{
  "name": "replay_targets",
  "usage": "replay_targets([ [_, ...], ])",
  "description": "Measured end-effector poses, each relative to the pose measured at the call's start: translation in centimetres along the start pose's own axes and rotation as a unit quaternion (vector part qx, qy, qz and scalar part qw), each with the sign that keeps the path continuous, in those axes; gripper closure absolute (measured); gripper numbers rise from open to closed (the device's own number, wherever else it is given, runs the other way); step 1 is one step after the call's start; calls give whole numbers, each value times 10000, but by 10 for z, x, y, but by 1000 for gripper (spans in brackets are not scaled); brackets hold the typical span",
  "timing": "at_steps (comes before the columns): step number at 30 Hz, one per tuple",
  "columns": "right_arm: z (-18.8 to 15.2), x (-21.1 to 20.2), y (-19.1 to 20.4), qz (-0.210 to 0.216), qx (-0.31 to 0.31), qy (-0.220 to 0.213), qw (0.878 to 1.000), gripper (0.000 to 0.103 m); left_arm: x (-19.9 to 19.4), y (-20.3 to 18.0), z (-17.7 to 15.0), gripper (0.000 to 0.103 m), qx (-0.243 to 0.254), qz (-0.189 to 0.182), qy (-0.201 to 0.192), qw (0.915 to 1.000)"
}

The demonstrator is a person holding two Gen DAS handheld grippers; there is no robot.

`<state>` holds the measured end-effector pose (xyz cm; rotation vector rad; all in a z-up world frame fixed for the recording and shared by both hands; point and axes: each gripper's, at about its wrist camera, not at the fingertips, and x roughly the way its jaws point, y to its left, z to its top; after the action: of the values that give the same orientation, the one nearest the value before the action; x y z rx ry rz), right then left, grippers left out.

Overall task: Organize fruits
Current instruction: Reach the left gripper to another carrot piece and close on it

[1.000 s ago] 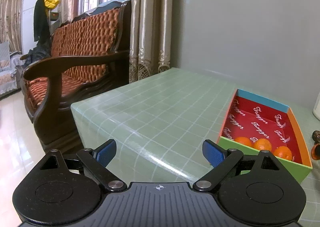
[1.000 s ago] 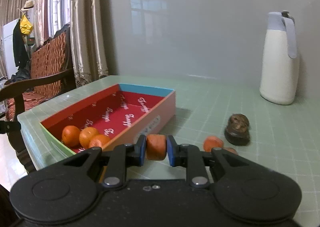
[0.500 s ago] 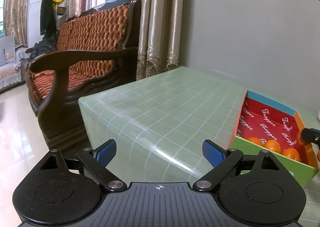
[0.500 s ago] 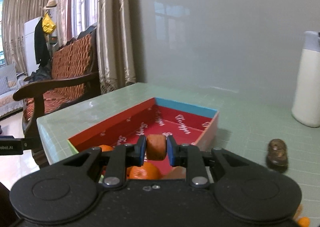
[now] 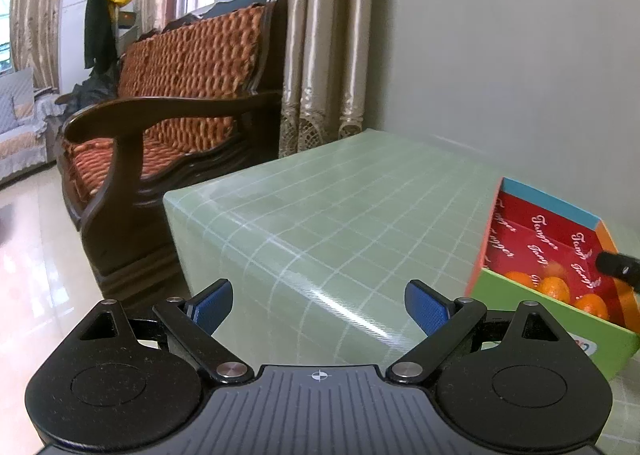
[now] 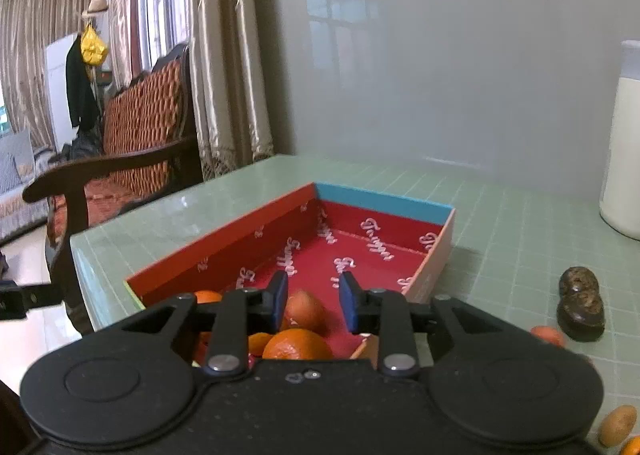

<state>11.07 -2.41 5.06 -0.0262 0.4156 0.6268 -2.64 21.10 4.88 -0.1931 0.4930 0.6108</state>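
Left wrist cam sits low, just off the table (image 5: 340, 215) corner, facing across it twd the sofa (image 5: 188, 67) and curtains, w/ the box (image 5: 560, 319) at its right edge. Right wrist cam looks down close over that box (image 6: 256, 227), facing the wall. Both share box, table, sofa.

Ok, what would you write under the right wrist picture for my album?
The right gripper, jaws just opened, drops a small orange fruit into the red box beside the other oranges.
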Motion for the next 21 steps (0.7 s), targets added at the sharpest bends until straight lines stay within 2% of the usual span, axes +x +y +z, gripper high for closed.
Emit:
replay_targets([
  [5, 3, -22, -19, -218, 116, -204, 9995, 74, -5, -12, 1, 11, 116, -120, -50, 9998],
  [11, -1, -51, -61, -755, 462, -415, 9952, 68, -14, -33, 3, 11, 292, -364, -102, 9989],
  [13, -4, -60, -75, -994, 566, -493, 9922, 63, -18, -44, 4, 11, 380, -487, -128, 9980],
  [17, -11, -79, -99, -1510, 627, -683, 9842, 39, -26, -71, 5, 11, 579, -784, -160, 9951],
  [20, -15, -94, -114, -1793, 719, -795, 9779, 37, -32, -95, 3, 11, 764, -1052, -179, 9913],
  [21, -17, -99, -118, -1867, 768, -829, 9759, 33, -34, -103, 3, 11, 824, -1140, -177, 9899],
])
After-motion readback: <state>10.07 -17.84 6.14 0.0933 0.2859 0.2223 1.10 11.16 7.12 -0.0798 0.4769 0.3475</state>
